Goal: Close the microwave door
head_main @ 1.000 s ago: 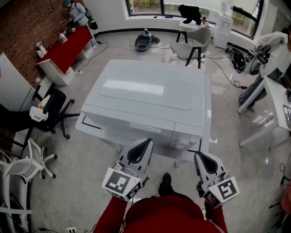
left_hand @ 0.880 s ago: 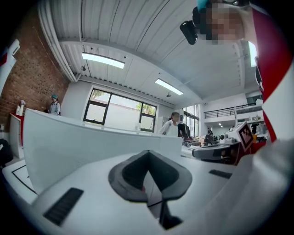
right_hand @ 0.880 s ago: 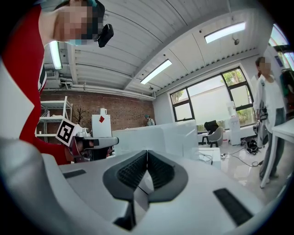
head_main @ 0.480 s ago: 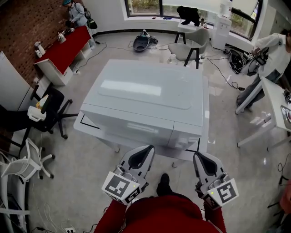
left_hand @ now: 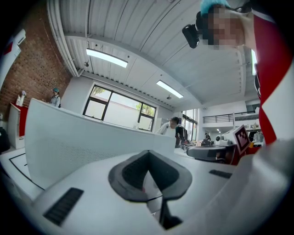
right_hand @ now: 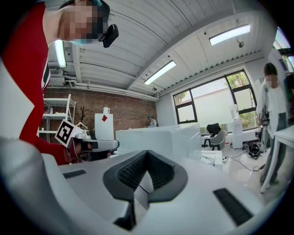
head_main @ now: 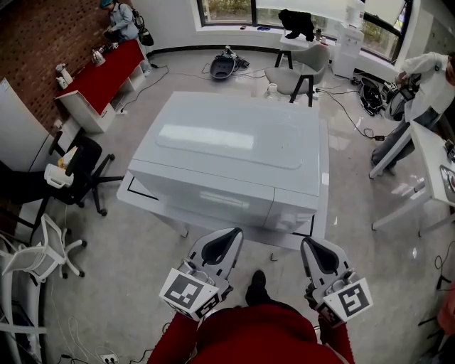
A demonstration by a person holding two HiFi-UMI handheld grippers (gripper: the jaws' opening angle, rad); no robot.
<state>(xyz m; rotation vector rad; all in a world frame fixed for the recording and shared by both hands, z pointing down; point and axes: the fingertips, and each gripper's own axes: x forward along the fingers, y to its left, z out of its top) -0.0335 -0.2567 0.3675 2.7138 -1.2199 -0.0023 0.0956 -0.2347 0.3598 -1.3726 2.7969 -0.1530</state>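
The white microwave (head_main: 227,153) stands on a low white table (head_main: 142,202) in the middle of the head view, its front door (head_main: 206,193) lying flush with the body. My left gripper (head_main: 231,233) hangs just in front of the table's near edge, shut and empty. My right gripper (head_main: 307,243) is level with it to the right, also shut with nothing in it. Neither one touches the microwave. In the left gripper view my gripper (left_hand: 148,181) points at the microwave's white wall (left_hand: 82,137). The right gripper view has the microwave (right_hand: 156,137) beyond my gripper (right_hand: 140,183).
A black office chair (head_main: 82,174) and a white chair (head_main: 50,252) stand left of the table. A red counter (head_main: 103,75) runs along the brick wall with a person (head_main: 121,21) at it. Another person (head_main: 423,89) stands by a white desk (head_main: 437,160) at the right.
Both grippers have stayed nearly in place in front of the table. The person at the right has shifted a little.
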